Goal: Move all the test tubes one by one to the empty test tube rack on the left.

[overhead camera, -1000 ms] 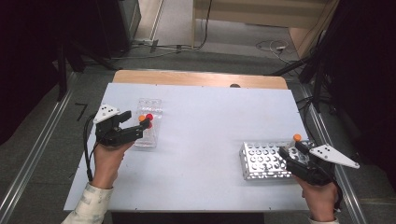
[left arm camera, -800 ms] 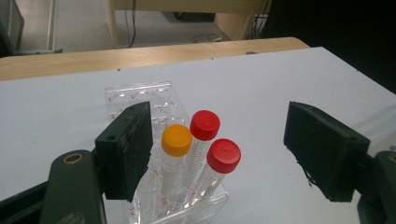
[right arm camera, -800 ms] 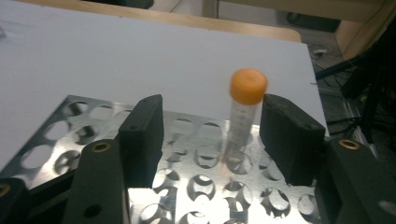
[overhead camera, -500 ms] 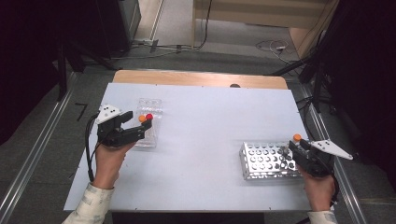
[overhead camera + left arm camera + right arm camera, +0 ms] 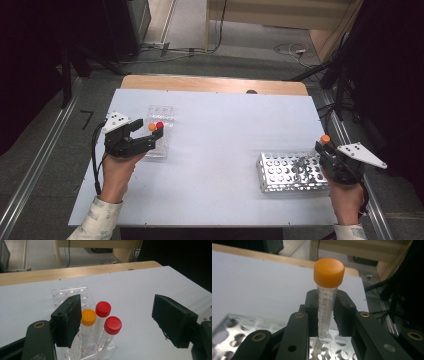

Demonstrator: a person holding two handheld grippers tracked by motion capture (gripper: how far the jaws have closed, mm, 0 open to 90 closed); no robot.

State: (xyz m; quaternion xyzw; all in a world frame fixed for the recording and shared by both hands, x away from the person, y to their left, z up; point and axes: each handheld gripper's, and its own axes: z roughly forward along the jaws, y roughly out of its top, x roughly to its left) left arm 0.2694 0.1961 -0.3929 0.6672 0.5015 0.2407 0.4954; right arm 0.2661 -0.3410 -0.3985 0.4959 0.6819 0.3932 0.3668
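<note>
Since a moment ago your right gripper [image 5: 327,315] has just closed on the orange-capped tube [image 5: 327,293] above the metal rack [image 5: 290,172] near the tabletop's right edge, so lift it straight up while your left gripper [image 5: 120,325] waits wide open by the clear rack [image 5: 75,293].

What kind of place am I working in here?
Probably a lab-style test bench: a white table with a metal tube rack, a clear rack of capped tubes, and cables on the floor behind.
</note>
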